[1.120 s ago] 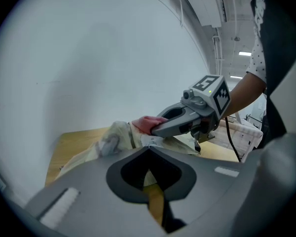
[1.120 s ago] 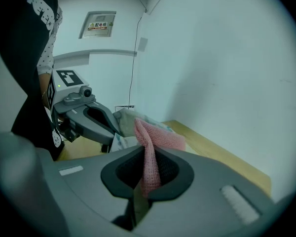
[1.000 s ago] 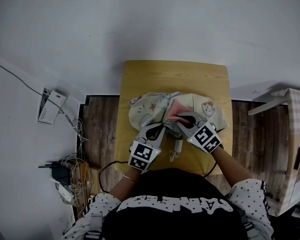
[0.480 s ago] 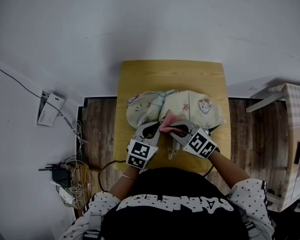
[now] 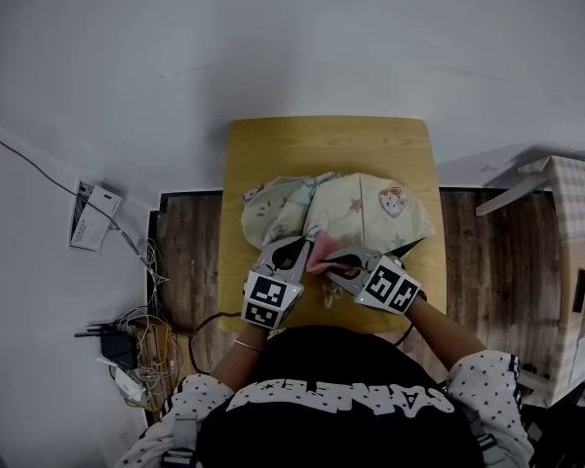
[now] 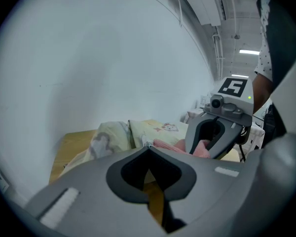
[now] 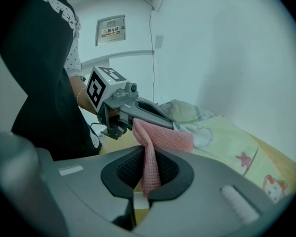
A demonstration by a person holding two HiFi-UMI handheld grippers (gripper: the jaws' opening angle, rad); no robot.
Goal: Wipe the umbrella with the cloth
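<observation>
A pale yellow umbrella with cartoon prints lies crumpled across the small wooden table. It also shows in the left gripper view and in the right gripper view. My left gripper is shut, its tips pinching the umbrella's near edge. Right beside it, my right gripper is shut on a pink cloth that hangs folded out of its jaws and rests on the umbrella. The cloth sits between the two grippers. The right gripper is close in front of the left one.
On the wooden floor to the left lie a white box and a tangle of cables. A checked box or piece of furniture stands at the right. The table's far end abuts a white wall.
My right gripper has dragged the pink cloth across the umbrella toward me and leftward, ending beside the left gripper. The left gripper has stayed put.
</observation>
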